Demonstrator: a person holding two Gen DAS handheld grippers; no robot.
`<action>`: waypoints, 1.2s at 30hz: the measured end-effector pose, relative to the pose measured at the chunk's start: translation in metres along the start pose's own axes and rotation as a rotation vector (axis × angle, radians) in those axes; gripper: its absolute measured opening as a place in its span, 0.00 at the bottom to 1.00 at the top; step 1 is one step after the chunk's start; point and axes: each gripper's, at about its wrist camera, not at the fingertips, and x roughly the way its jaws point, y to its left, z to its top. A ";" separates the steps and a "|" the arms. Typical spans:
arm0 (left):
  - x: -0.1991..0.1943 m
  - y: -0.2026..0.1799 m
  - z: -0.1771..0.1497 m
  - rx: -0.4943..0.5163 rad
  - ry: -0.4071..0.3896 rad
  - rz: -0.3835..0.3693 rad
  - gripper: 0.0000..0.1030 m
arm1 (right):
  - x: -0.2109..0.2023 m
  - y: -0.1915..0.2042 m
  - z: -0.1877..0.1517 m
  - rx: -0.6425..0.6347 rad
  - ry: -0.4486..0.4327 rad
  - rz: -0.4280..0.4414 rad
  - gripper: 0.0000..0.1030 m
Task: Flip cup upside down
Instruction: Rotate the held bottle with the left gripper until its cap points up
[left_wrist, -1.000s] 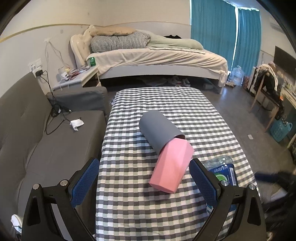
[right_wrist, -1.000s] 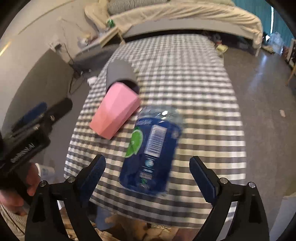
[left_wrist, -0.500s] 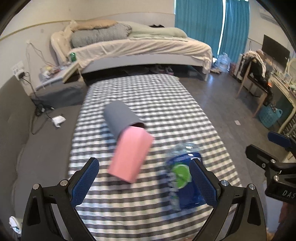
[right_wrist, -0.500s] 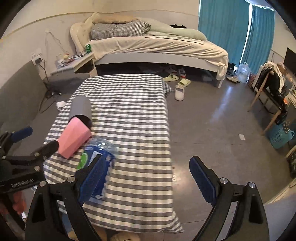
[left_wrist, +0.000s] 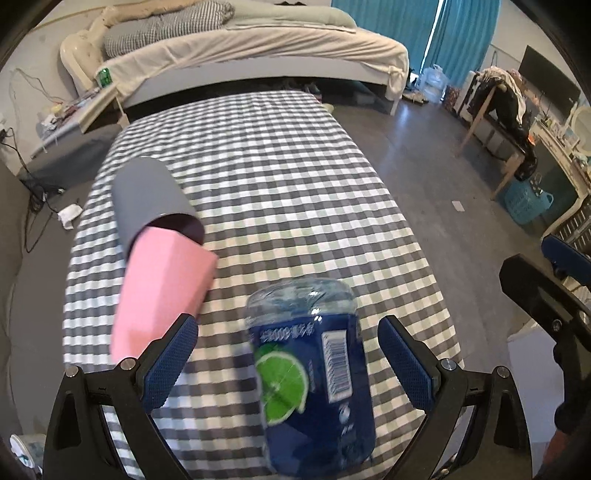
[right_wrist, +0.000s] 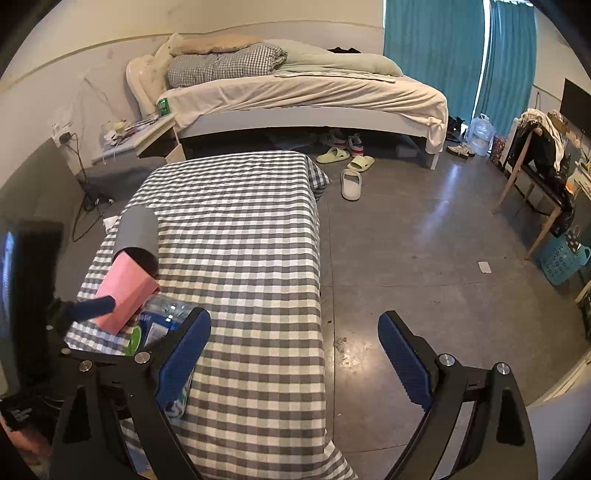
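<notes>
Pre-grasp step. Pink cup (left_wrist: 162, 288) lies on side at left of frame, nested in grey cup (left_wrist: 147, 199), beside bottle (left_wrist: 314, 376). Left gripper (left_wrist: 288, 362) and right gripper (right_wrist: 295, 354): jaws wide apart, empty. Next: left centres on pink cup.

Matt pink cup (left_wrist: 162, 288) in matt grey cup (left_wrist: 147, 195); clear plastic bottle (left_wrist: 314, 369), glossy blue label; checked cloth tablecloth (left_wrist: 280, 192); textured blue pads (left_wrist: 404, 362), black plastic left gripper (left_wrist: 288, 363).
</notes>
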 end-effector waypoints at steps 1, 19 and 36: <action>0.002 -0.002 0.001 0.005 0.002 -0.002 0.96 | 0.002 -0.001 0.001 0.003 0.001 0.004 0.89; 0.015 0.005 0.011 -0.042 0.066 -0.083 0.73 | 0.014 -0.006 0.003 0.013 0.005 0.019 0.89; -0.044 0.011 0.015 0.002 -0.207 -0.026 0.73 | -0.005 -0.002 0.002 0.007 -0.044 -0.003 0.90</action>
